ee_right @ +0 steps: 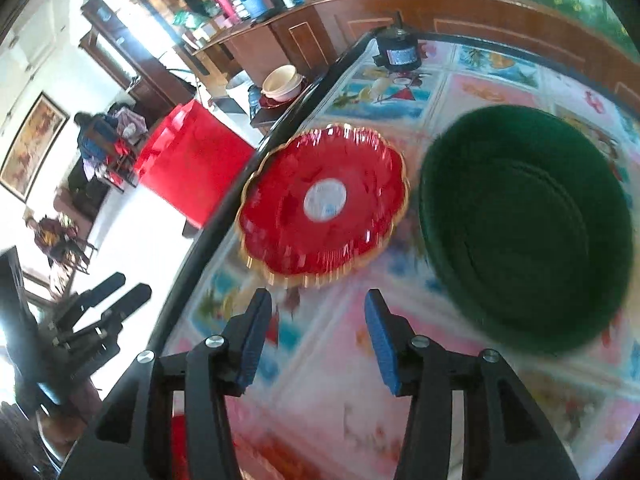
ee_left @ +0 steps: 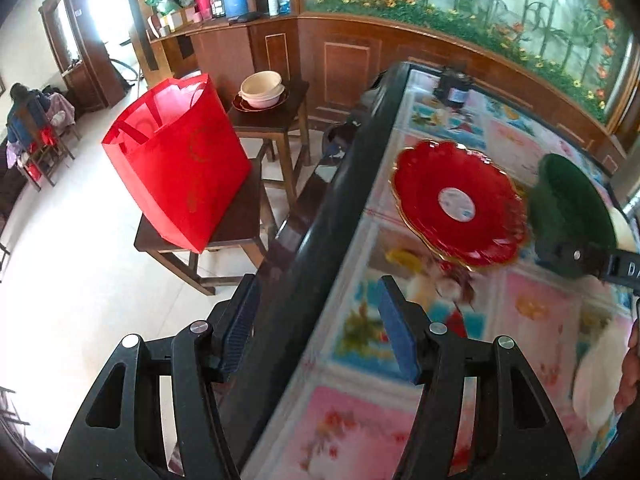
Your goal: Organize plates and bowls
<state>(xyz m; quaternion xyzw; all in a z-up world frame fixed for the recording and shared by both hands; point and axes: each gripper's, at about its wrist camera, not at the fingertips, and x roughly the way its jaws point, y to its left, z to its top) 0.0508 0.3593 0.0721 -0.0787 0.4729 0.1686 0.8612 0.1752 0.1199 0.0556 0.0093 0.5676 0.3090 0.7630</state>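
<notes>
Blue pads on our right gripper stand partly apart with nothing between them, poised above the patterned counter. Just ahead of it lies the red plate, scalloped and gold-rimmed with a pale round centre, close to the counter's dark edge. To its right, near but apart from it, sits the dark green bowl, upright. A small dark jar stands at the far end of the counter.

Our left gripper is also partly open and empty; its pads straddle the counter's black rim, one over the floor, one over the counter top. Beyond it we see the red plate and part of the green bowl. Off the counter, a red bag rests on a wooden stool, and on a further stool cream bowls are stacked on a dark red plate.
</notes>
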